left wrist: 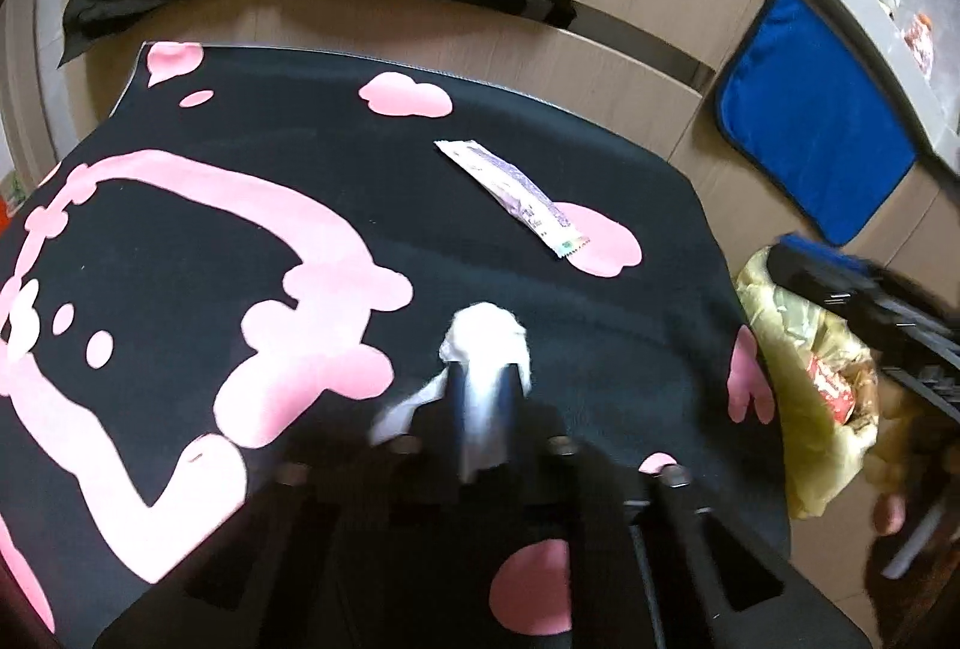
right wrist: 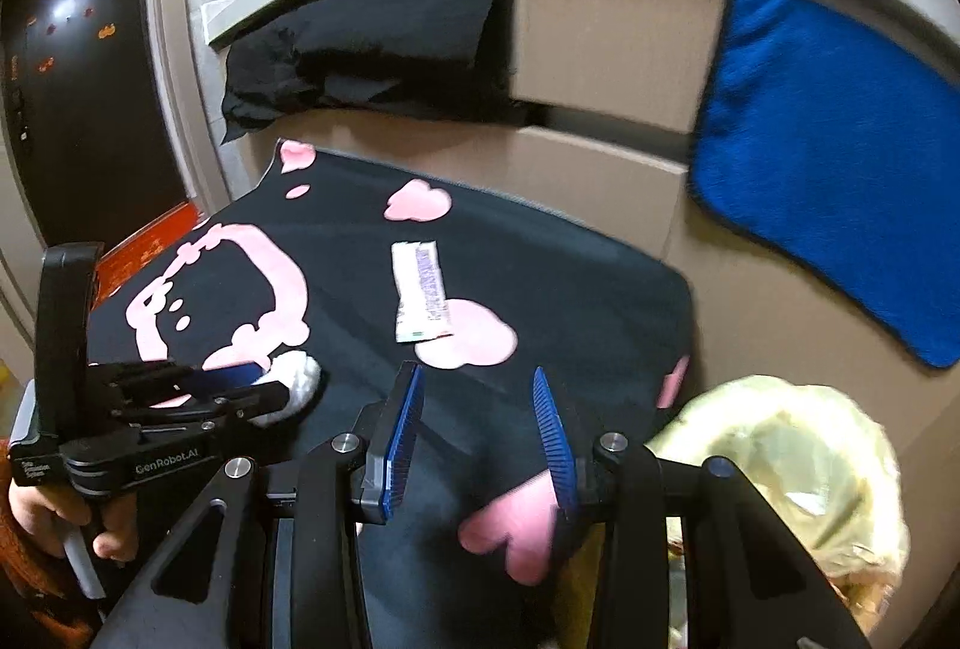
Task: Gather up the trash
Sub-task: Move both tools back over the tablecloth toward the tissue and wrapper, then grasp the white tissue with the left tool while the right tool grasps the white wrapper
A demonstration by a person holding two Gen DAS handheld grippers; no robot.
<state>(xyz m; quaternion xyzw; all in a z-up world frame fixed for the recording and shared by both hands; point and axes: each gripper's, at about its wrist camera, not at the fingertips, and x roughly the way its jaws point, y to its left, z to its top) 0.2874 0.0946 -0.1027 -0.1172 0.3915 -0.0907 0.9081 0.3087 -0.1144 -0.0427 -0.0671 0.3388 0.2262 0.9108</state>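
Observation:
A crumpled white tissue [left wrist: 489, 334] lies on a black cloth with pink shapes [left wrist: 180, 241]. My left gripper [left wrist: 485, 379] is shut on the tissue; in the right wrist view it [right wrist: 273, 385] pinches the tissue [right wrist: 297, 376] at the left. A flat purple-and-white wrapper [left wrist: 510, 196] lies farther back on the cloth, also seen in the right wrist view [right wrist: 420, 289]. My right gripper [right wrist: 477, 385] is open and empty above the cloth's near right part. A yellow-green trash bag [right wrist: 780, 445] hangs open at the cloth's right edge [left wrist: 798, 349].
A blue towel [right wrist: 828, 193] hangs on beige cabinet fronts behind. A black cloth [right wrist: 372, 48] drapes from the counter edge. An orange box [right wrist: 150, 247] sits at the left beside the table.

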